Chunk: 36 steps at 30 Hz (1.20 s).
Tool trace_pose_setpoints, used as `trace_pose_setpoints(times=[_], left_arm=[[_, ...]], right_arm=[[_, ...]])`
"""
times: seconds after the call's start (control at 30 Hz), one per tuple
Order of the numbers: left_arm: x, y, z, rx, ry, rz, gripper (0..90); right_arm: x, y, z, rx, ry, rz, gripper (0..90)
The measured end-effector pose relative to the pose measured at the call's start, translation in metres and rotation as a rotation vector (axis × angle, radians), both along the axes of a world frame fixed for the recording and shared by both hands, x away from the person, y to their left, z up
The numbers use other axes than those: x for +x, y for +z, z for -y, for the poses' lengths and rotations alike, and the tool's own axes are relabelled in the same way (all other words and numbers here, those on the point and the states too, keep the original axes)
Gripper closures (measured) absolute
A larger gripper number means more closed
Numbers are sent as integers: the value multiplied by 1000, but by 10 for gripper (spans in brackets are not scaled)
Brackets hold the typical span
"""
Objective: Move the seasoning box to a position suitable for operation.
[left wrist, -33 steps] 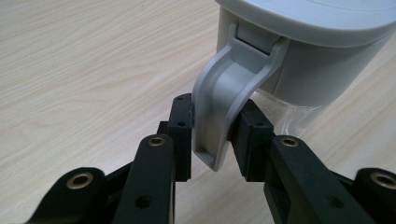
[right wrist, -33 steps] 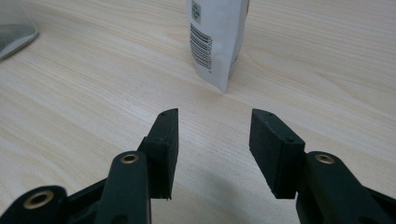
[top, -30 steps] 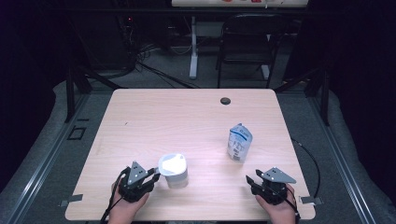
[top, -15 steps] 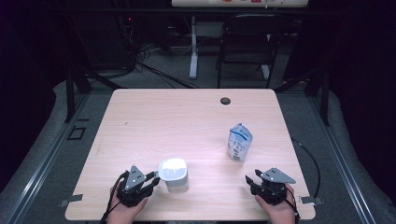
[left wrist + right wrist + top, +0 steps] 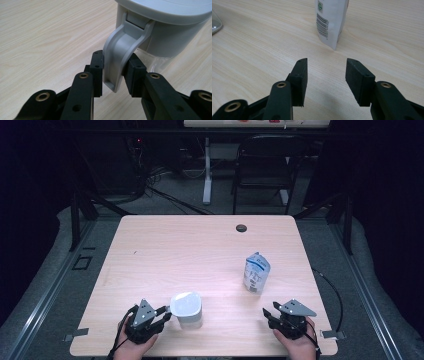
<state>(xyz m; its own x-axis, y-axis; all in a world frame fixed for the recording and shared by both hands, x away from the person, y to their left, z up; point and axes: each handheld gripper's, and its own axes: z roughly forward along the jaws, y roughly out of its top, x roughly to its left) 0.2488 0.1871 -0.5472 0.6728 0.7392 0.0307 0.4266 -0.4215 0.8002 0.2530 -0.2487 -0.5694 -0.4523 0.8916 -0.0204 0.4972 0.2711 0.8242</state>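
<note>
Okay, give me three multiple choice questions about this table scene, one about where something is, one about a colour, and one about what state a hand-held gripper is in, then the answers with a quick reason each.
1. Where does the white pouch stand on the table?
A. beyond the right hand-held gripper
B. beside the left hand-held gripper
C. at the far left corner

2. What colour is the handle of the jug?
A. red
B. light grey
C. black

3. What are the left hand-held gripper's jaws doing?
A. closed on the jug's handle
B. gaping over bare table
C. holding the pouch

Answers:
1 A, the right gripper view shows the pouch ahead of its open, empty jaws.
2 B, the left gripper view shows a pale grey handle.
3 A, both pads press the handle's sides.
</note>
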Motion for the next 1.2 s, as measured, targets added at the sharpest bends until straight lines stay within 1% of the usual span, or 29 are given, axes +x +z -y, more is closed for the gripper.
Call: trace_pose_setpoints(times=[0.27, 0.33, 0.5, 0.57, 0.7, 0.9, 1.03, 1.13, 1.2], left_arm=[[-1, -1, 3, -3, -23, 3, 713], [0, -1, 2, -14, -23, 4, 712], [0, -2, 1, -35, -20, -8, 704], [1, -2, 0, -49, -15, -7, 692], [0, -1, -2, -58, -15, -16, 669], [-1, 5, -6, -82, -22, -31, 626], [-2, 9, -9, -81, -38, -40, 608], [-3, 12, -10, -80, -53, -41, 596], [-4, 14, -12, -97, -58, -30, 583]], right_arm=[[0, 0, 0, 3, 1, 0, 528], [0, 0, 0, 3, 1, -1, 528], [0, 0, 0, 3, 0, 5, 528], [0, 0, 0, 1, 1, 3, 528], [0, 1, 1, 0, 0, 1, 528], [0, 1, 0, 4, -3, 5, 528], [-1, 2, 1, 1, -3, 4, 528], [-1, 2, 1, 7, -3, 8, 528], [-1, 2, 1, 8, -4, 5, 528]])
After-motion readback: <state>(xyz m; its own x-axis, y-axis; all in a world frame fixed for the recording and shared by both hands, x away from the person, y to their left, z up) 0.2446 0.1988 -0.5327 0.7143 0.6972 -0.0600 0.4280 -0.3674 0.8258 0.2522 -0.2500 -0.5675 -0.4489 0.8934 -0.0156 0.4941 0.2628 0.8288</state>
